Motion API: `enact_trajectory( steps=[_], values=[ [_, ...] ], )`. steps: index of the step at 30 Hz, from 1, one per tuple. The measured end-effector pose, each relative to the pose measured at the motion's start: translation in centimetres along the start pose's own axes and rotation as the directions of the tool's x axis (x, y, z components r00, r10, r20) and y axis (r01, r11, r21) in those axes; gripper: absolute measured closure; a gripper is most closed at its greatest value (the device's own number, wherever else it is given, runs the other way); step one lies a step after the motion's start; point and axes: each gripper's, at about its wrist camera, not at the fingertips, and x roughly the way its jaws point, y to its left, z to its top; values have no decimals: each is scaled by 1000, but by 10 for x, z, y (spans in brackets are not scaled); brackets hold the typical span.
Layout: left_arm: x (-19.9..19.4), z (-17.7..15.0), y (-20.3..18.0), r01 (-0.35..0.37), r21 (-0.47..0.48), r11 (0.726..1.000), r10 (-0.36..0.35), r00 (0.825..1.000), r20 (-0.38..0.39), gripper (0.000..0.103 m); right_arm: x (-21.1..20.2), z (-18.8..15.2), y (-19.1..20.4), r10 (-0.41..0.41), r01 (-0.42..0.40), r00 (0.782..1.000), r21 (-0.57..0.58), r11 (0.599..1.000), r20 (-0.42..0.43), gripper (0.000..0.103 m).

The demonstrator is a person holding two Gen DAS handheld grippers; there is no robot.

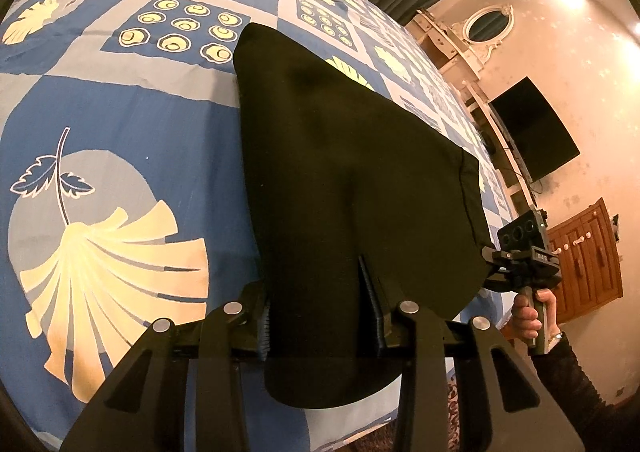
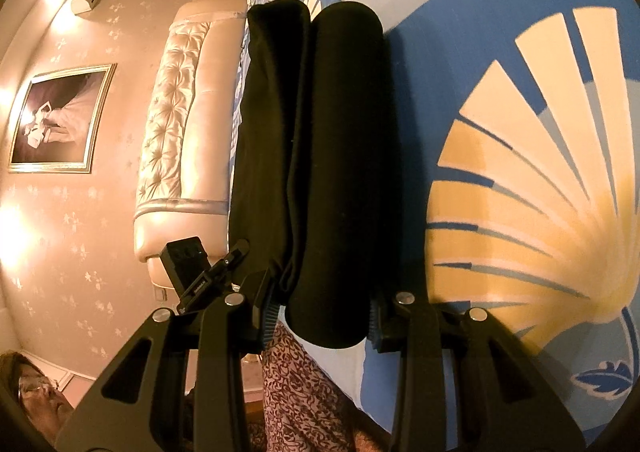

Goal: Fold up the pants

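Observation:
The black pants (image 1: 344, 180) are lifted over the blue patterned bedspread (image 1: 120, 124), their far end lying on the bed. My left gripper (image 1: 320, 316) is shut on the near edge of the pants, which hang down between its fingers. The right gripper shows in the left wrist view (image 1: 496, 272), clamped on the pants' right corner. In the right wrist view the pants (image 2: 320, 156) run away as two dark rolled legs, and my right gripper (image 2: 324, 316) is shut on their near end. The left gripper (image 2: 224, 268) shows at the left, holding the other corner.
The bed (image 2: 520, 132) fills most of both views. A tufted headboard (image 2: 180, 124) and a framed picture (image 2: 60, 116) are on the wall. A television (image 1: 536, 128) and a wooden cabinet (image 1: 588, 256) stand past the bed. A patterned rug (image 2: 296, 388) lies below.

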Motion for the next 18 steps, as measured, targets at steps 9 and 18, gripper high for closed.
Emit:
enact_trajectory(
  steps=[9, 18],
  values=[
    [2, -2, 3, 11, 1, 1000, -11, 1000, 1, 66, 0, -5, 1, 4, -4, 1000, 5, 1000, -1, 69],
    [5, -5, 10, 36, -2, 999, -36, 999, 3, 52, 5, -7, -1, 37, -38, 999, 26, 999, 3, 69]
  ],
)
